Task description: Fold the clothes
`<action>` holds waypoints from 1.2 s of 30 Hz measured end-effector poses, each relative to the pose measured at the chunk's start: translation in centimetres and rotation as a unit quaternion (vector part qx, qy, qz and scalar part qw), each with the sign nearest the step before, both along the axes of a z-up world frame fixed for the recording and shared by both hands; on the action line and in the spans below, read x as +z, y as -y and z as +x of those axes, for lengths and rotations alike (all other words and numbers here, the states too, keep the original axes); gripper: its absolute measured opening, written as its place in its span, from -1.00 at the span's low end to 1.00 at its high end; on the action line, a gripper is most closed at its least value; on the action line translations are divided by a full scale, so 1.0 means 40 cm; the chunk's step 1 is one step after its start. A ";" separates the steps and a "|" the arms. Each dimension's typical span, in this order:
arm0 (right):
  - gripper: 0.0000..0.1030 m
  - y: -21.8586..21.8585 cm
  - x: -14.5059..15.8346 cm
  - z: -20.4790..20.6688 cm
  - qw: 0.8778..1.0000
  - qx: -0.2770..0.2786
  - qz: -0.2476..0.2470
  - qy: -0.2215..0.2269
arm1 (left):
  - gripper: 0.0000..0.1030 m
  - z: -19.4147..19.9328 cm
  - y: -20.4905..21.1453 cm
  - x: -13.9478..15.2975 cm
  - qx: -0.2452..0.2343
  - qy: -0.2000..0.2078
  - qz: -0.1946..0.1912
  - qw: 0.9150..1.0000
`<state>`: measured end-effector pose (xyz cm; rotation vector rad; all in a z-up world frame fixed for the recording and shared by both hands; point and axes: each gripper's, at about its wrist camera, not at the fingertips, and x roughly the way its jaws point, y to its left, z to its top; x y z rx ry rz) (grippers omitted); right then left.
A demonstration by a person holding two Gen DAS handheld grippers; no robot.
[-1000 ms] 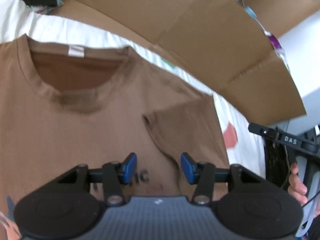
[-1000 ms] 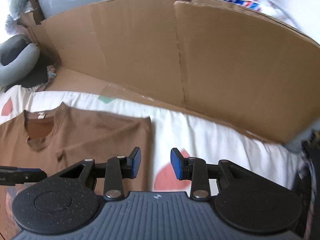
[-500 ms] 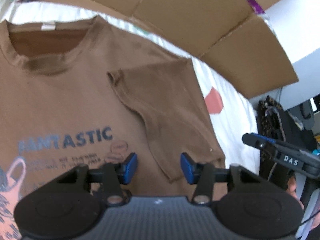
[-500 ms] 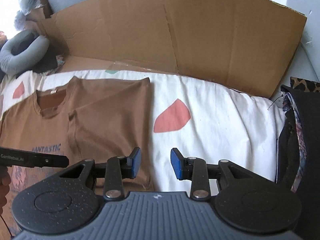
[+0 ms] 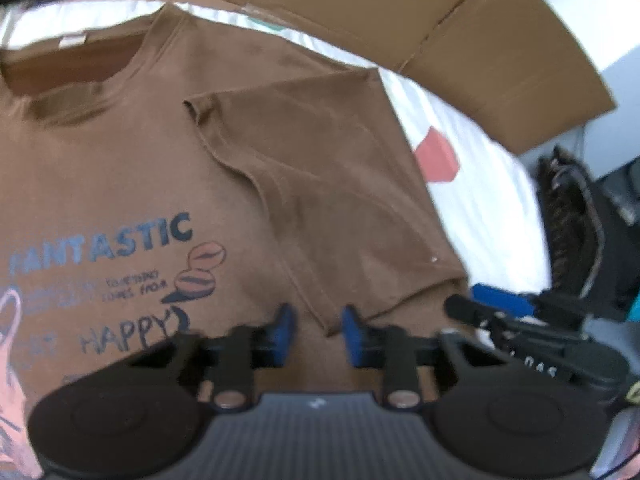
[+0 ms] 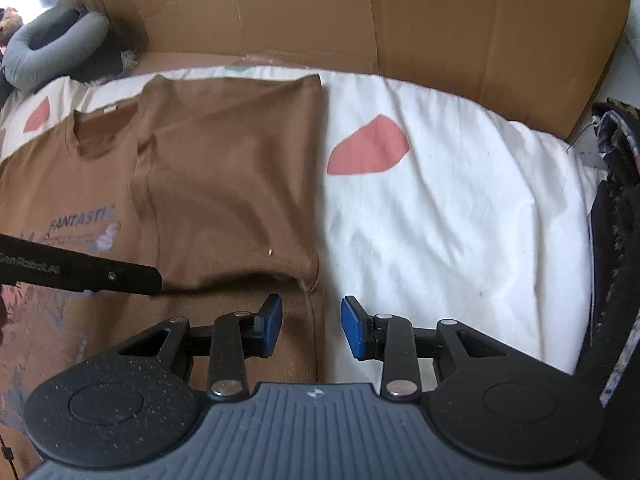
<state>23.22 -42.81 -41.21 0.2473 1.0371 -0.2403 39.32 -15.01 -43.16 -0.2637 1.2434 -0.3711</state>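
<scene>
A brown T-shirt (image 5: 100, 160) with a blue "FANTASTIC" print lies flat on the bed, front up. Its right sleeve (image 5: 320, 184) is folded in over the chest. My left gripper (image 5: 319, 328) hovers at the sleeve's lower hem corner. Its jaws are closing with a narrow gap left; the hem corner lies between the blue pads, which do not press on it. In the right wrist view, my right gripper (image 6: 311, 320) stands open over the folded right edge of the T-shirt (image 6: 224, 168), with nothing held. One black finger (image 6: 80, 272) of the left gripper reaches in from the left.
A white sheet (image 6: 440, 208) with coral patches covers the bed. A cardboard wall (image 6: 440, 20) stands along the far side. A grey neck pillow (image 6: 52, 40) lies at the back left. Dark patterned clothes (image 6: 616, 240) are piled at the right edge.
Both grippers have drawn back from the collar toward the shirt's lower part; the print and the sleeve hem came into view. The left jaws have narrowed. The right jaws kept their width.
</scene>
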 end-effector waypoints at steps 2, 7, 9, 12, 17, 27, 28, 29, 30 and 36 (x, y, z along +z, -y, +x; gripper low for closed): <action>-0.24 0.002 -0.008 0.007 1.000 -0.006 -0.007 -0.001 | -0.95 0.004 0.004 0.005 -0.002 -0.001 -0.005 1.000; -0.26 0.017 -0.024 0.021 1.000 -0.015 -0.001 -0.001 | -0.99 -0.004 0.011 0.041 -0.010 0.011 -0.001 1.000; -0.28 0.018 -0.027 0.021 1.000 -0.014 -0.002 -0.001 | -0.99 -0.008 0.006 0.058 -0.010 0.015 -0.002 1.000; -0.28 0.020 -0.031 0.021 1.000 -0.014 -0.004 -0.002 | -0.99 -0.012 -0.001 0.078 -0.009 0.017 -0.006 1.000; -0.28 0.021 -0.035 0.021 1.000 -0.015 -0.008 -0.003 | -0.99 -0.019 -0.004 0.072 -0.014 0.009 -0.002 1.000; -0.27 0.025 -0.032 0.015 1.000 -0.013 -0.003 -0.003 | -0.97 -0.017 -0.004 0.017 -0.027 -0.022 0.020 0.999; -0.27 0.026 -0.028 0.010 1.000 -0.014 0.000 -0.002 | -0.97 -0.015 -0.010 0.028 -0.027 -0.015 0.025 0.999; -0.27 0.027 -0.023 0.005 1.000 -0.014 0.002 -0.002 | -0.96 -0.012 -0.016 0.039 -0.027 -0.007 0.029 0.999; -0.27 0.027 -0.014 -0.001 1.000 -0.012 0.005 0.002 | -0.96 -0.009 -0.022 0.050 -0.028 0.001 0.033 0.999; -0.46 0.027 0.055 -0.010 0.999 0.010 0.019 0.047 | -0.84 0.054 -0.055 0.093 -0.019 0.029 0.047 0.998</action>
